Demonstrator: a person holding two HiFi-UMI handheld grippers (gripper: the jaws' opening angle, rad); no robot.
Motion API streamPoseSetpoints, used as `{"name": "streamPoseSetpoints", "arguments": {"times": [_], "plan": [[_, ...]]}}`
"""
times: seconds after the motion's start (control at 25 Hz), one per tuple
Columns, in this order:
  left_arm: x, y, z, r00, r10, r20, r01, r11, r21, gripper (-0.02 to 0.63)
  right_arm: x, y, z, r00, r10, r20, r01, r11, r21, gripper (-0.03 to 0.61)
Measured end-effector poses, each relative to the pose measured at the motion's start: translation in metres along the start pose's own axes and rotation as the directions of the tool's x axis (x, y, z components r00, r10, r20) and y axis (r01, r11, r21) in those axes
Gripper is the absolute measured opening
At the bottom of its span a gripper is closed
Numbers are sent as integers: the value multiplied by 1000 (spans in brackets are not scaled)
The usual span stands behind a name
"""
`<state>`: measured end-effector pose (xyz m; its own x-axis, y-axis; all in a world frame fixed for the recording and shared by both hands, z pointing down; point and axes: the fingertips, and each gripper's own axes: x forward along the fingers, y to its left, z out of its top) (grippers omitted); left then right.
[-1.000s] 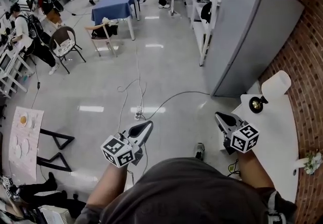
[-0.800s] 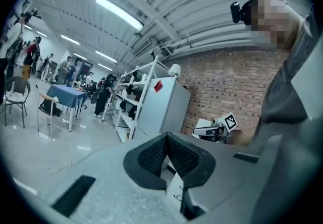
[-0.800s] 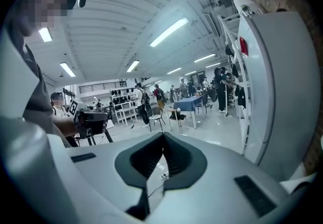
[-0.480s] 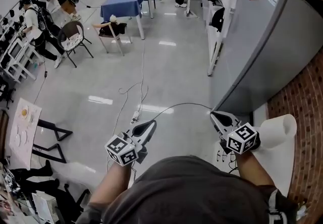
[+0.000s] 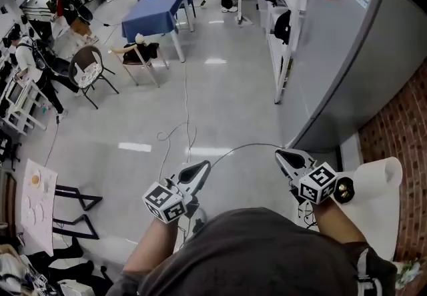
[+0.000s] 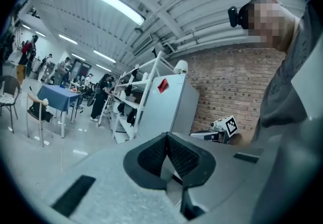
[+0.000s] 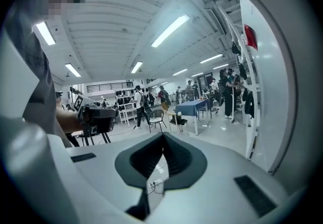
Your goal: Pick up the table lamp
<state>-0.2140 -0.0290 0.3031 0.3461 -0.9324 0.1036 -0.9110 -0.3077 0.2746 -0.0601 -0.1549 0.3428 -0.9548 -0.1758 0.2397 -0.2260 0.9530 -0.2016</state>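
My left claw and right claw are both closed and empty. The table lamp sits on the white desk, just right of my right claw, the nearer one, whose tips point past it.

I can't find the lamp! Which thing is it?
Find the big grey fridge by the brick wall. Below it in the head view is a white table, with the table lamp on it. Only the lamp has a white tube shade and brass fitting.
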Motion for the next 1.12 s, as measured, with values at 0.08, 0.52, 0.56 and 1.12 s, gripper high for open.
{"name": "streamPoseSetpoints", "arguments": {"times": [0.08, 0.52, 0.56, 1.12], "plan": [[-7, 23, 6, 1000, -31, 2, 31, 1000, 1, 5, 18, 7, 9, 1000, -30, 6, 30, 999, -21, -6], [-52, 88, 52, 998, -68, 19, 66, 995, 76, 5, 76, 51, 51, 996, -83, 22, 84, 993, -83, -6], [-54, 90, 52, 998, -61, 24, 60, 996, 68, 5, 78, 50, 54, 997, -79, 21, 80, 993, -91, -6], [-49, 76, 46, 998, -37, 47, 35, 998, 48, 5, 68, 46, 53, 997, -50, 64, 56, 994, -94, -5]]}}
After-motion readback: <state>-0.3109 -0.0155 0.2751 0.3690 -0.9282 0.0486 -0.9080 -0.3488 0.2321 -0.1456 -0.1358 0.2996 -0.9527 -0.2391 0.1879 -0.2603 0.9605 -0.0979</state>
